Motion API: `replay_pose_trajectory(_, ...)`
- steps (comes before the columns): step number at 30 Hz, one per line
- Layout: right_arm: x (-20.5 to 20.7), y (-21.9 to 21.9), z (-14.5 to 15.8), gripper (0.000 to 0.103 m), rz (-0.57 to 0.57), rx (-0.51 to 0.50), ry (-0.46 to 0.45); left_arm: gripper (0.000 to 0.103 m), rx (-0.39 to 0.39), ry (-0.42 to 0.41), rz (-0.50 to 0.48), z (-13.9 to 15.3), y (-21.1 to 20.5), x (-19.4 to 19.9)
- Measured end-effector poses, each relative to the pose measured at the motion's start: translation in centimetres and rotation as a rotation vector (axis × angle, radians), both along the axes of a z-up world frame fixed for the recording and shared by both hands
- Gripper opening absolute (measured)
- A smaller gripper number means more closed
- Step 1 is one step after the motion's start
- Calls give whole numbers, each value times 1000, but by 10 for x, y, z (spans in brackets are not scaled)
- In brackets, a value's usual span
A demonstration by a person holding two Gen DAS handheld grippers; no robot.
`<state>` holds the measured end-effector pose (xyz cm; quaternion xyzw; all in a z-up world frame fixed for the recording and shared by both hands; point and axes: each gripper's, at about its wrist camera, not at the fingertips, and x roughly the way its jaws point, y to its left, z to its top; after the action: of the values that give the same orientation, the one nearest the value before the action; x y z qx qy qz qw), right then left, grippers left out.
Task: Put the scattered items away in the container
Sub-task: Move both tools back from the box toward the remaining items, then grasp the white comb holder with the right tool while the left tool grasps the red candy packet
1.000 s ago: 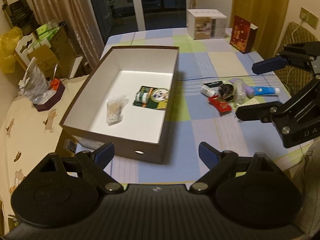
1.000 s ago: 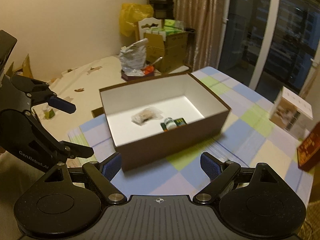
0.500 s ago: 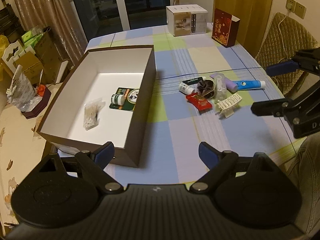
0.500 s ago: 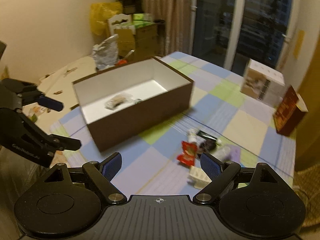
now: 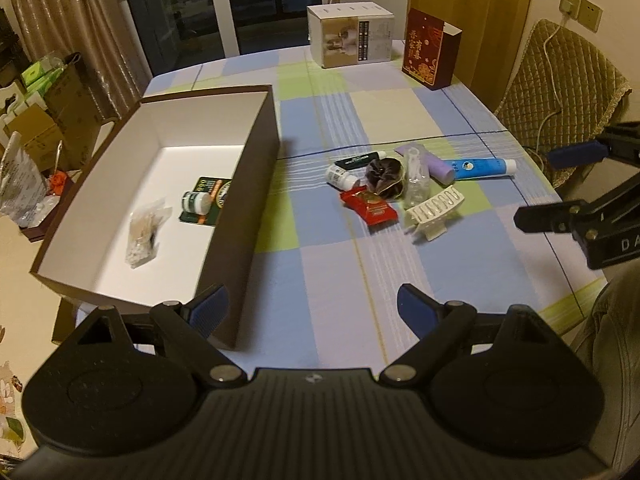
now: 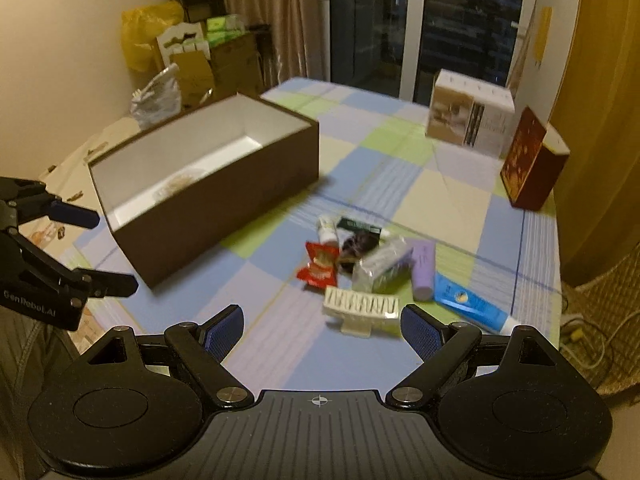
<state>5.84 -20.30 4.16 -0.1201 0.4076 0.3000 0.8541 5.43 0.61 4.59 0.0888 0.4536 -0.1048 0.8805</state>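
A brown box with a white inside stands on the checked tablecloth; a clear bag, a small white bottle and a green card lie in it. To its right is a pile: red packet, cream hair claw, blue tube, purple tube, dark pouch, white bottle. My left gripper is open and empty near the box's front corner. My right gripper is open and empty, just short of the hair claw.
A white carton and a red gift box stand at the table's far end. A quilted chair is at the right, cartons and bags on the floor to the left. A person's sleeve shows at the right edge.
Both grippers swung right, away from the box toward the pile. The box has shifted left in both views, and the pile now lies in front of the right gripper.
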Motion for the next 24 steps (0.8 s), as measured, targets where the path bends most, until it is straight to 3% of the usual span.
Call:
replay_pose_trajectory(12, 27, -9, -29, 91, -28, -21, 41, 89, -4, 35, -42, -24, -13, 33)
replay_pose_trajectory(24, 67, 0, -83, 90, 353, -204, -31, 89, -8, 85, -57, -56, -18, 72)
